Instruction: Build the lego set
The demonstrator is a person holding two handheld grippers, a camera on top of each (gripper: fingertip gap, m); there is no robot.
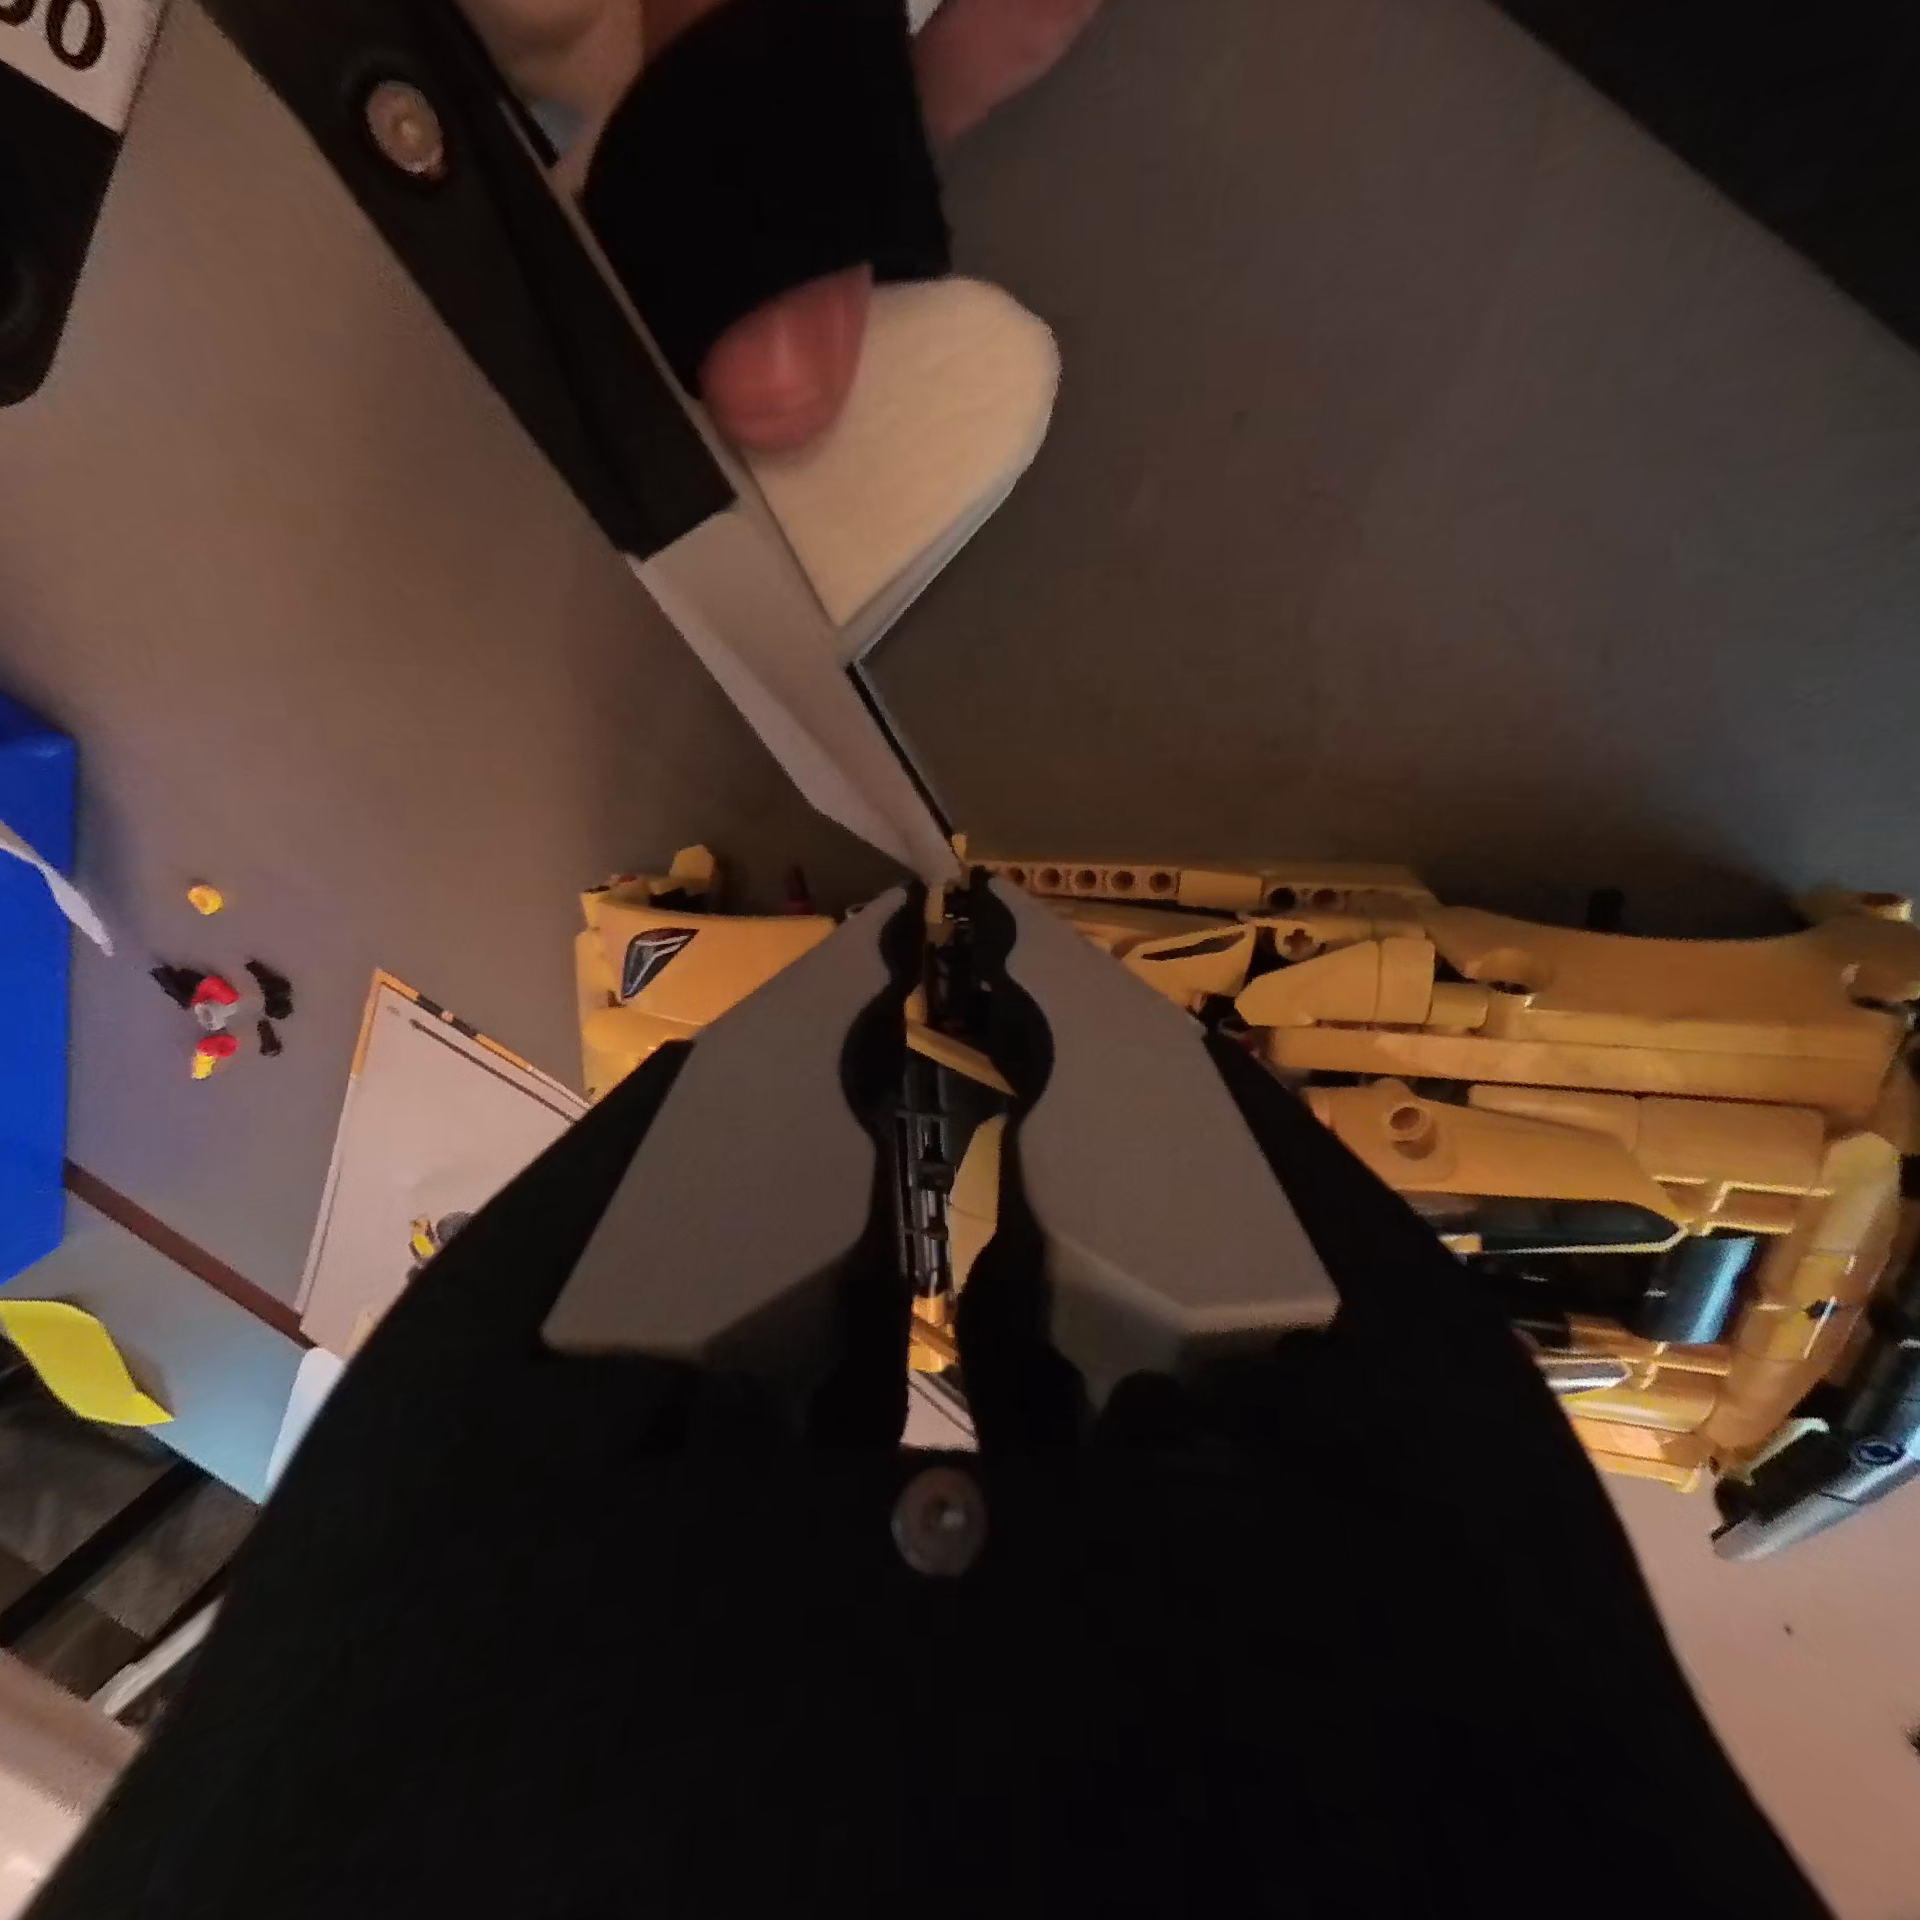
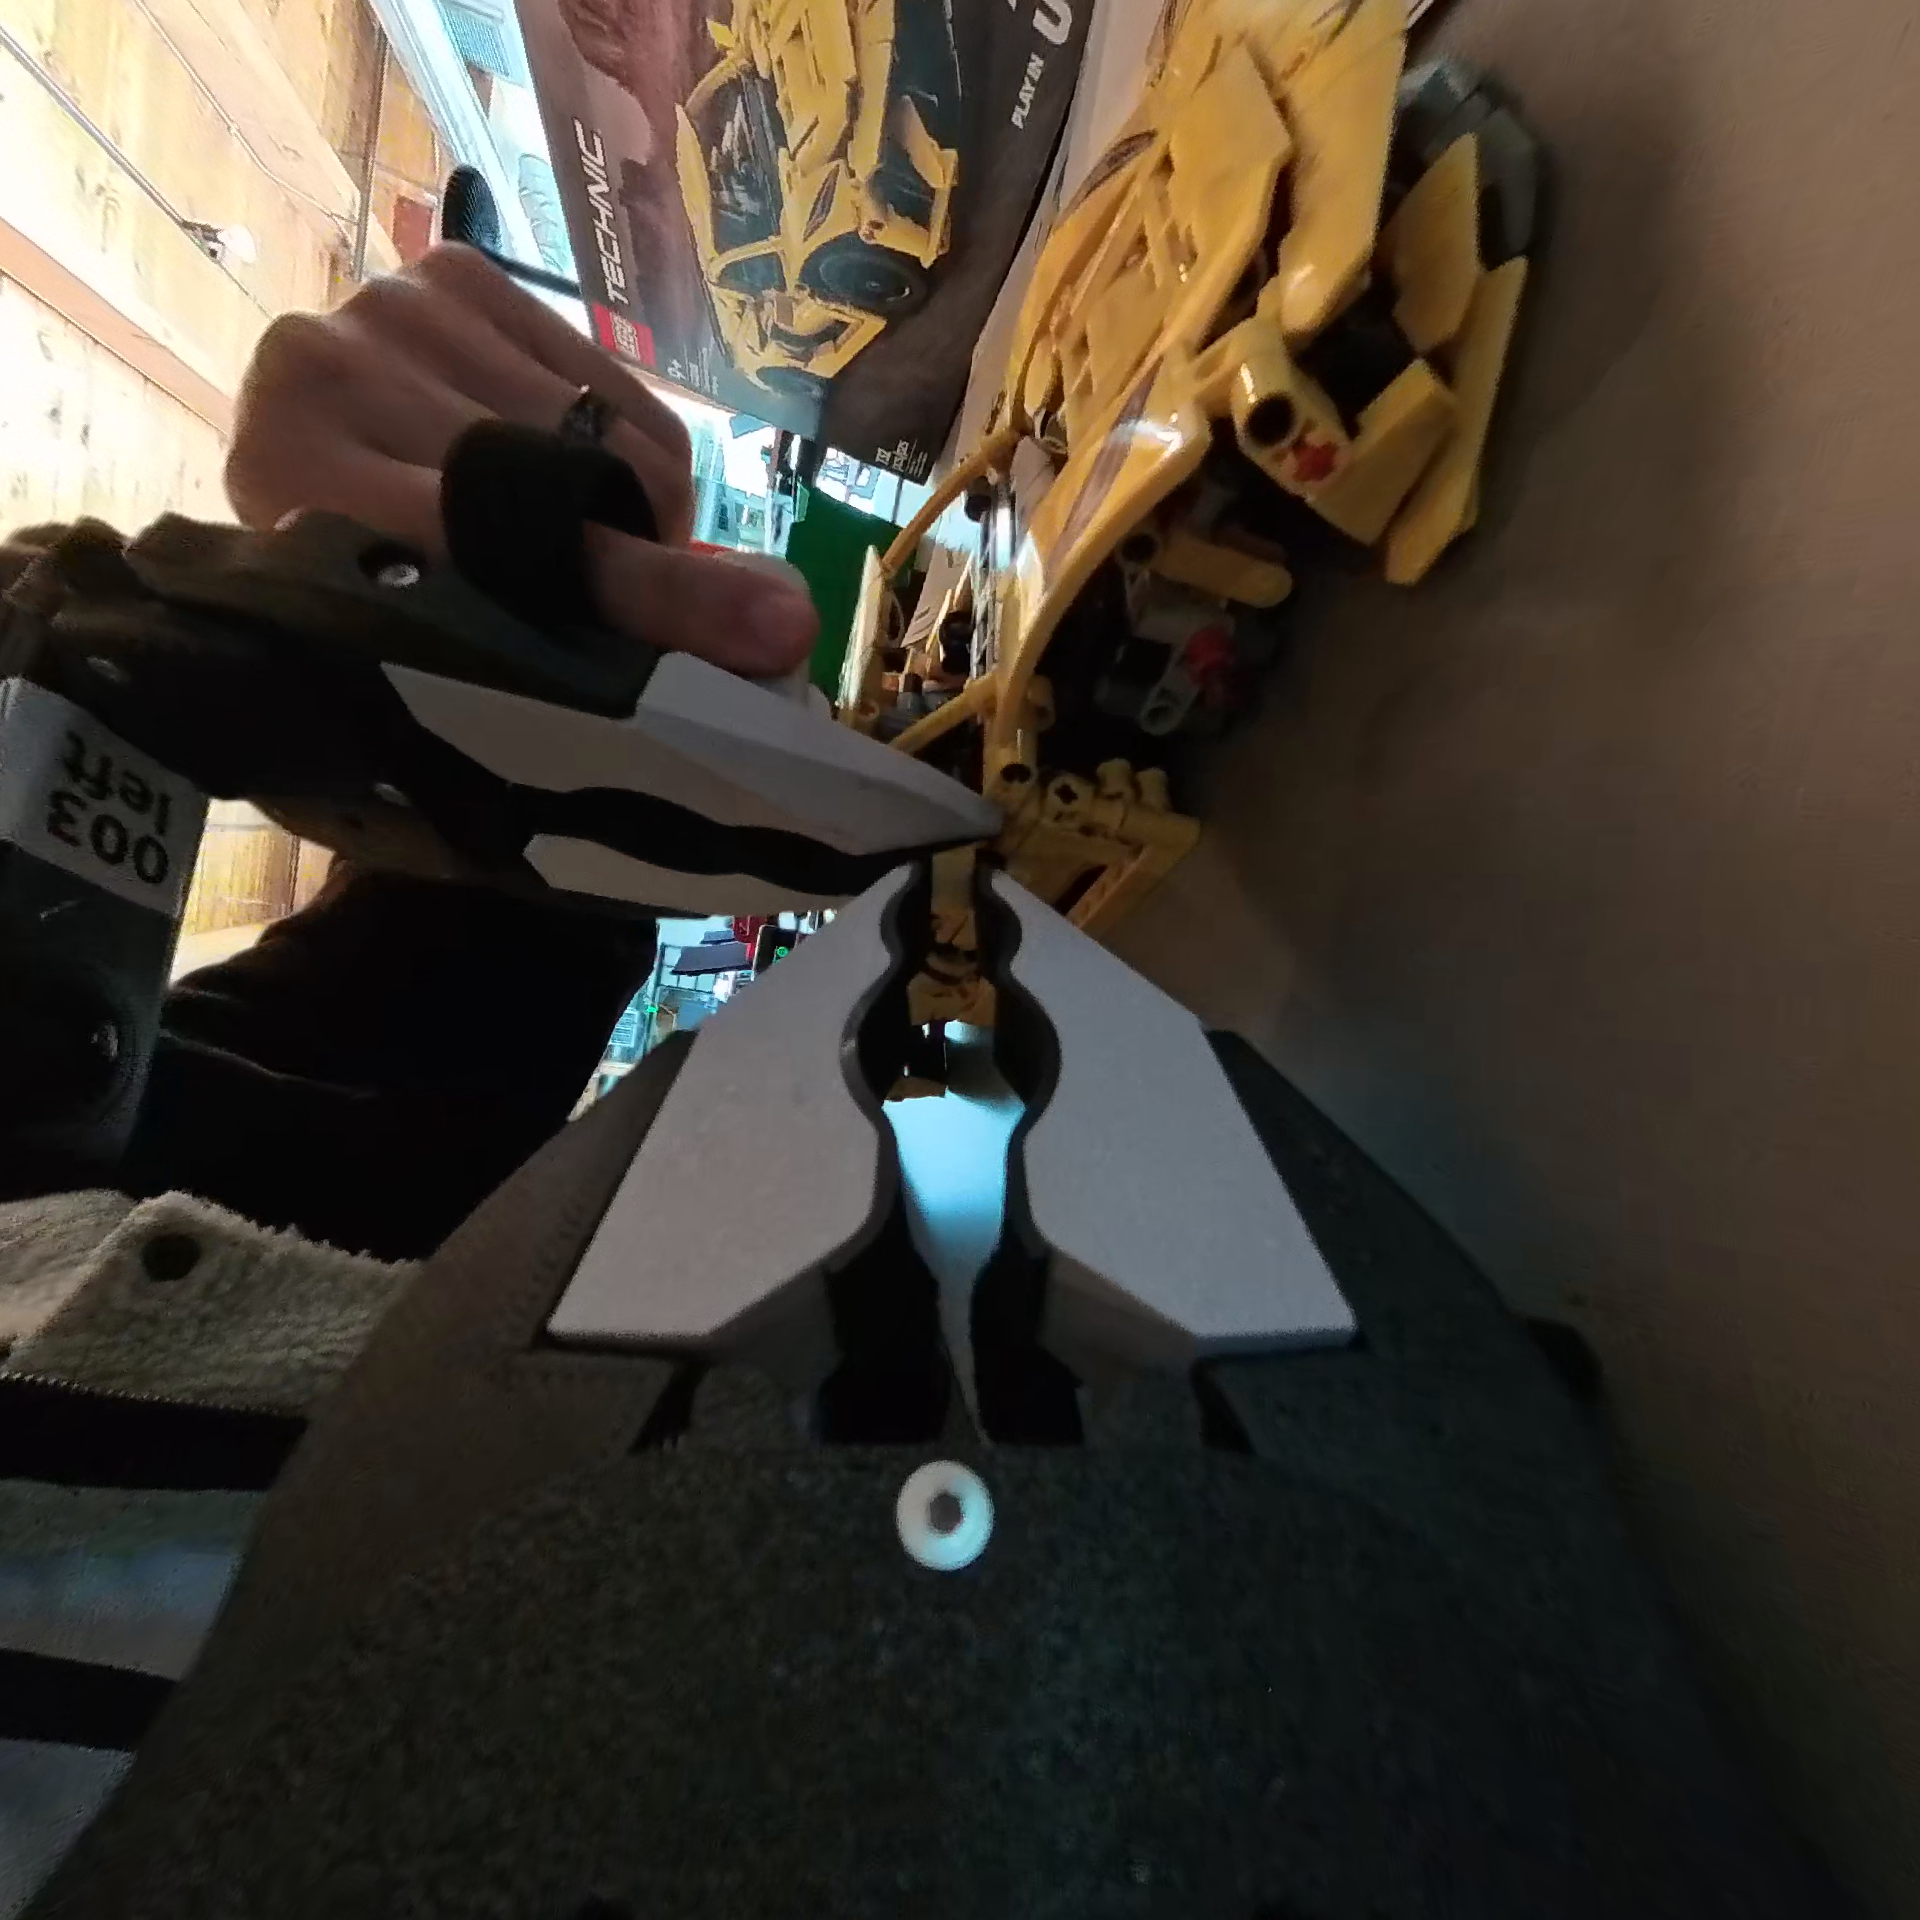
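Observation:
A yellow lego car (image 1: 1507, 1039) lies on the grey table (image 1: 1351, 520), partly built, with black inner parts showing. My left gripper (image 1: 948, 891) is nearly closed on a thin black and yellow part at the car's edge. The right gripper (image 1: 930, 847) comes in from the upper left, its tips meeting mine at the same spot. In the right wrist view, the right gripper (image 2: 951, 878) is shut on a narrow yellow piece of the car (image 2: 1195, 312). The left gripper (image 2: 987, 826) touches a yellow beam just above it. A person's hand holds each gripper.
Loose red, black and yellow small pieces (image 1: 218, 997) lie left of the car, beside a blue box (image 1: 31, 987). An instruction booklet (image 1: 416, 1164) lies under the car's end. The set's box (image 2: 790, 208) stands behind the car. Both grippers' tips are close together, under 4 cm apart.

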